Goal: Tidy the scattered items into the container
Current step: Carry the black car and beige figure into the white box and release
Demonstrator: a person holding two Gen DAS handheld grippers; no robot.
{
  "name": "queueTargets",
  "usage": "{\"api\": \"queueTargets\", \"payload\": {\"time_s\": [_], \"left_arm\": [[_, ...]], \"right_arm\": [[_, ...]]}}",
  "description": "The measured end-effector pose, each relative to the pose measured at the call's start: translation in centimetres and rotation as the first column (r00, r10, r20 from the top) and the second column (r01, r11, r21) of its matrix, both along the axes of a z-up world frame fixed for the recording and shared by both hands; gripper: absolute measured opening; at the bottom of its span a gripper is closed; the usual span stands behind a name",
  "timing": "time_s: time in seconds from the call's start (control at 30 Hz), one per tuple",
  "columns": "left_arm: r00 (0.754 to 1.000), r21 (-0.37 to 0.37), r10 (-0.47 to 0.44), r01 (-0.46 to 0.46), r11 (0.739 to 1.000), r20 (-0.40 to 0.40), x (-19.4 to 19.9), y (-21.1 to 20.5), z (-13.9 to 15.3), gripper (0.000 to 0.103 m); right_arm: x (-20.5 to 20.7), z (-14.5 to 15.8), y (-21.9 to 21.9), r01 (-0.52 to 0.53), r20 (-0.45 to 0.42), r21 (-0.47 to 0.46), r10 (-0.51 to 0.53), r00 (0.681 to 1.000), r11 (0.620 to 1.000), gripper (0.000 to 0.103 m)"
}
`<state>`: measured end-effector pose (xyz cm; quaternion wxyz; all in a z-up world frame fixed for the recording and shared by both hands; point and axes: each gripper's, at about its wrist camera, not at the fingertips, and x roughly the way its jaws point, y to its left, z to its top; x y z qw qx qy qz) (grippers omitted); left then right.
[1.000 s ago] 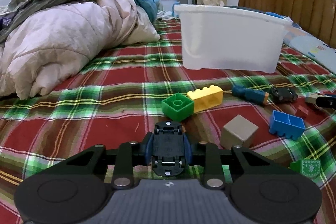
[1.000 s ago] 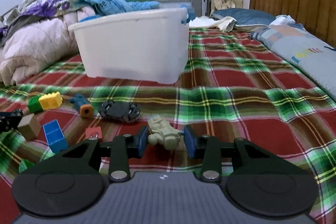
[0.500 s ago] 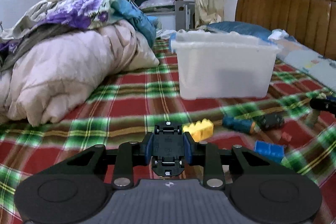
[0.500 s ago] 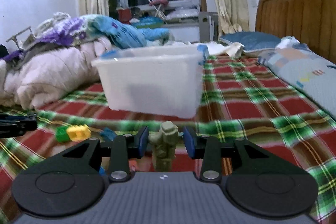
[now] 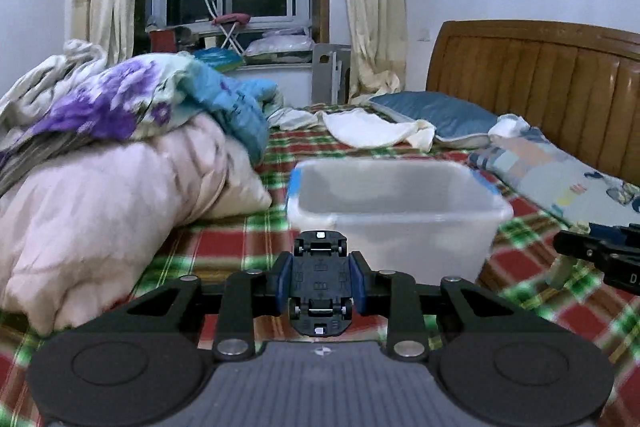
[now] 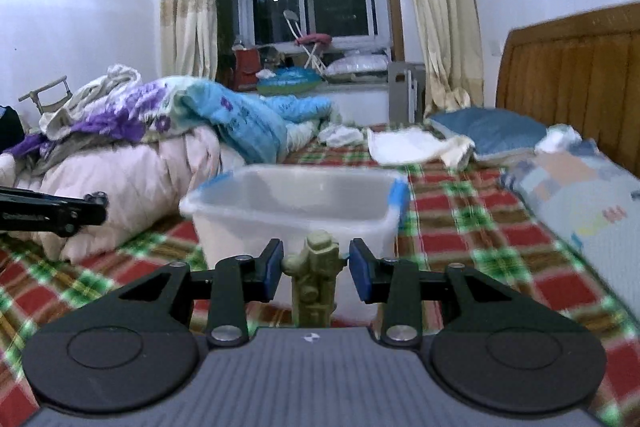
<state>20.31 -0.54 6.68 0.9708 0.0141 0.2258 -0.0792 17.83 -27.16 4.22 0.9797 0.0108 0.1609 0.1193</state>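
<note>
My left gripper (image 5: 319,285) is shut on a black toy car (image 5: 319,283), underside facing me, held above the bed just short of the white plastic container (image 5: 396,215). My right gripper (image 6: 314,269) is shut on an olive-green toy figure (image 6: 314,277), held in front of the same container (image 6: 292,215). The container's inside looks empty where I can see it. The right gripper shows at the right edge of the left wrist view (image 5: 600,255); the left gripper shows at the left edge of the right wrist view (image 6: 52,213). The other scattered toys are out of view.
A pink quilt with piled bedding (image 5: 100,187) lies left of the container. Pillows (image 5: 560,179) and a wooden headboard (image 5: 540,83) are on the right. The plaid bedsheet (image 6: 480,239) surrounds the container.
Both grippers have risen with their toys and come closer to the container. The blocks and other toys on the bed have dropped out of view.
</note>
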Motion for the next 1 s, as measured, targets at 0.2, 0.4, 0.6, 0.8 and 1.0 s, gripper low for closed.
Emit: {"api": "queueTargets", "payload": {"time_s": [0.2,0.4,0.6,0.8,1.0], "left_arm": [[1.0,0.012,-0.016,0.017,1.0,-0.019,5.9,-2.5,1.8,0.033],[0.996,0.0,-0.015,0.015,1.0,-0.089,11.9,-4.1,1.0,0.033],[0.992,0.019,-0.013,0.016,1.0,-0.125,15.6,-5.7,-1.0,0.035],[0.99,0.062,0.005,0.004,0.998,-0.139,17.1,-6.3,-2.2,0.059],[0.994,0.053,-0.001,0.007,0.999,-0.107,13.8,-4.5,-1.6,0.059]], "right_arm": [[5.2,2.7,0.7,-0.007,0.015,0.001,0.007,1.0,1.0,0.04],[11.0,2.7,1.0,-0.01,-0.043,-0.013,0.009,0.999,1.0,0.04],[14.8,0.4,1.6,0.005,-0.116,-0.028,-0.008,0.993,1.0,0.042],[16.3,-0.8,2.4,0.002,-0.128,-0.086,-0.013,0.992,0.996,0.087],[13.6,0.0,1.4,-0.003,-0.101,-0.022,0.001,0.995,1.0,0.087]]}}
